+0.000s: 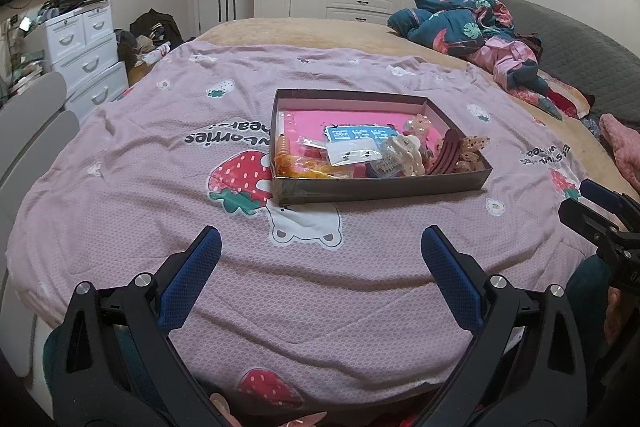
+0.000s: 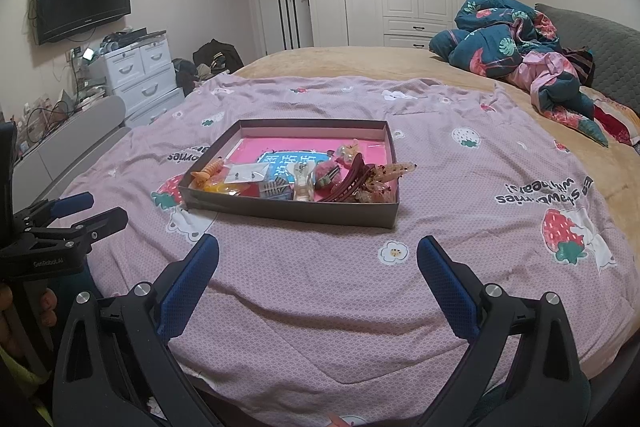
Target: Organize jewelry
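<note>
Here, what we have before us:

Box: one shallow cardboard box [image 1: 376, 187] sits on the pink sheet [image 1: 160, 187] in the middle of the bed, ahead of both grippers and apart from them.

Contents: all the pieces lie heaped toward the near wall of the box; the far half shows only the pink liner [image 2: 304, 145].

Count: we make out one cream claw clip [image 1: 404, 153], one dark red clip [image 1: 446, 155], one orange clip [image 1: 283, 147], one clear packet [image 1: 352, 154] with small pieces inside, one blue printed card [image 1: 360, 135]; the spotted amber pieces [image 1: 470, 151] overlap too much for us to count.

Handling: we judge everything here light. The clips are stiff plastic with teeth that may snag on their neighbours; the packet is limp and slick.

Where to grip: we would take the cream clip across its arched spine, the red clip at its raised back, the packet by a free corner.

Left gripper [image 1: 320, 251]: spread wide, holding nothing, hovering over the sheet short of the box.

Right gripper [image 2: 318, 253]: likewise wide and empty, short of the box.

Grippers: two, one in each hand.
</note>
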Demonstrator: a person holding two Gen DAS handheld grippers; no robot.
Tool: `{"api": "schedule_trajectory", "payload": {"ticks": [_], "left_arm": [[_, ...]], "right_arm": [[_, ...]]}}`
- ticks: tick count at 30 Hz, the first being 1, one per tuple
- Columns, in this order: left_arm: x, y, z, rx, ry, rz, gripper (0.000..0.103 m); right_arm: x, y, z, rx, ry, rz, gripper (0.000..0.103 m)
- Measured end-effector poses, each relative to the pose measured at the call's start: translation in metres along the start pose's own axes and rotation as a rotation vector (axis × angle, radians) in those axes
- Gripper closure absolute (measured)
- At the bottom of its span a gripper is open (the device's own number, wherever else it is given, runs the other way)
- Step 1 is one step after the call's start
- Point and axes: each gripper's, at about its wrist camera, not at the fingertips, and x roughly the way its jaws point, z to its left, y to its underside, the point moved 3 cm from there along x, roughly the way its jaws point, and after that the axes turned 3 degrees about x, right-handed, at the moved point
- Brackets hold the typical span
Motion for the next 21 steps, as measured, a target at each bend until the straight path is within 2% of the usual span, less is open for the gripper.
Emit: {"api": "schedule_trajectory", "payload": {"ticks": [3, 10, 13, 17, 19, 21], "left_arm": [[0.001, 0.002, 0.000, 0.012, -0.007, 0.006, 0.009], [0.005, 0.002, 0.004, -0.008, 0.031, 0.024, 0.009], [0.005, -0.001, 0.006, -0.008, 0.014, 0.013, 0.009], [0.017, -0.007, 0.025, -0.058, -0.047, 0.022, 0.009], [0.032, -0.012, 0.043, -0.085, -0.101, 0.054, 0.009], [0.054, -0.020, 0.075, -0.131, -0.197, 0.094, 0.009]], "right_arm": [[0.000, 0.000, 0.000, -0.001, 0.000, -0.001, 0.004], [0.002, 0.000, -0.002, 0.005, 0.004, -0.001, 0.004], [0.005, 0.000, -0.007, 0.017, 0.012, 0.001, 0.004], [0.016, -0.003, -0.026, 0.071, 0.024, 0.019, 0.004], [0.027, -0.009, -0.049, 0.116, 0.057, 0.020, 0.004], [0.042, -0.018, -0.079, 0.165, 0.122, 0.033, 0.004]]}}
